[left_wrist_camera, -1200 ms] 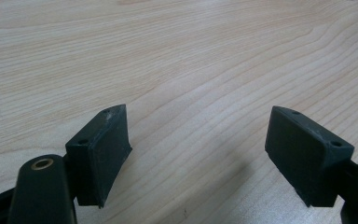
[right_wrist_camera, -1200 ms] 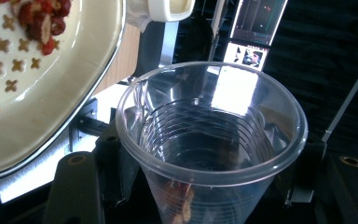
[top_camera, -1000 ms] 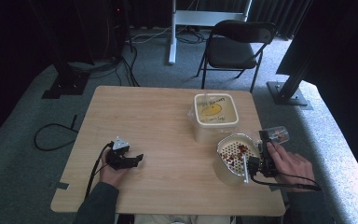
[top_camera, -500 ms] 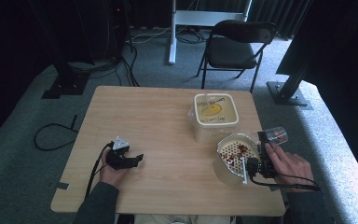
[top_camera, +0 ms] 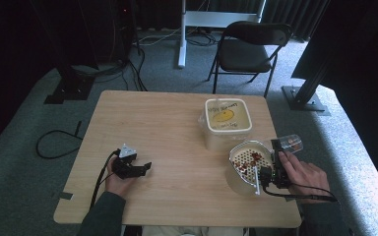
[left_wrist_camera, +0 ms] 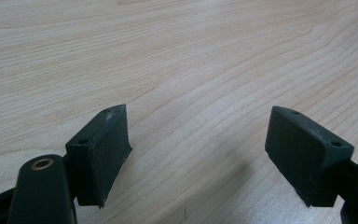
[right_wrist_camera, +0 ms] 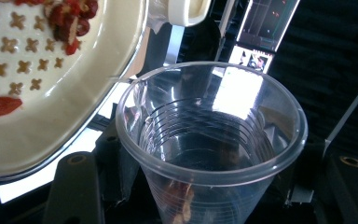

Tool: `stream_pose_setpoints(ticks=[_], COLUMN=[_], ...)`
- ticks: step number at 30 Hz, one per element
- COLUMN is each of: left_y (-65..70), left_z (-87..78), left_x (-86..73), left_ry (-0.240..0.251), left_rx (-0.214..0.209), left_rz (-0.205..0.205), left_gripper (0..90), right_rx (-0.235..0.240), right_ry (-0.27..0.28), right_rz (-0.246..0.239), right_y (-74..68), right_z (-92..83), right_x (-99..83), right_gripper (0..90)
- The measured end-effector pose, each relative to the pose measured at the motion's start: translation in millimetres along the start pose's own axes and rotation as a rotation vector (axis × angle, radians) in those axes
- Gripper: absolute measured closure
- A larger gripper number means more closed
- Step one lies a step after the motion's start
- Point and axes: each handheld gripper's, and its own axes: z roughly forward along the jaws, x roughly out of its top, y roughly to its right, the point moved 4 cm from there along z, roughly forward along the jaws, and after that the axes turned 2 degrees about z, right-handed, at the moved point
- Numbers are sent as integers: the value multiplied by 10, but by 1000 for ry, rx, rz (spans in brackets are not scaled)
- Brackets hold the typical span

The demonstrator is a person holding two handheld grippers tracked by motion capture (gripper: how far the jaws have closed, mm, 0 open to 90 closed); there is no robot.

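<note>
My right gripper (top_camera: 278, 150) at the table's right edge is shut on a clear plastic cup (top_camera: 290, 143), which lies tilted with its mouth pointing away to the right. In the right gripper view the cup (right_wrist_camera: 209, 135) sits between the jaws and looks nearly empty. Beside it stands a cream strainer bowl (top_camera: 248, 160) with cross-shaped holes and red berries (right_wrist_camera: 70, 18) inside. My left gripper (top_camera: 140, 168) rests on the wooden table (top_camera: 167, 123) at the front left. Its pads (left_wrist_camera: 100, 154) stand wide apart, open, with bare wood between them.
A cream lidded tub (top_camera: 228, 120) with a yellow label stands just behind the strainer. A black folding chair (top_camera: 248, 46) is beyond the table's far edge. Black stands and cables lie on the grey carpet to the left.
</note>
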Motion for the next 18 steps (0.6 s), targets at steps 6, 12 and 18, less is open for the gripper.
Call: stream_pose_setpoints(ticks=[6,12,18], left_y=[0,0,0], left_z=[1,1,2], left_x=[0,0,0], left_ry=[0,0,-1], left_rx=[-1,-1,-1], left_rz=[-1,-1,0], left_gripper=[223,223,223], right_rx=[12,4,10], right_ry=[12,11,23], right_rz=[4,13,31], right_y=[-6,-16,-30], right_z=[5,2,18], right_x=[8,31,63], right_gripper=[342,344,346])
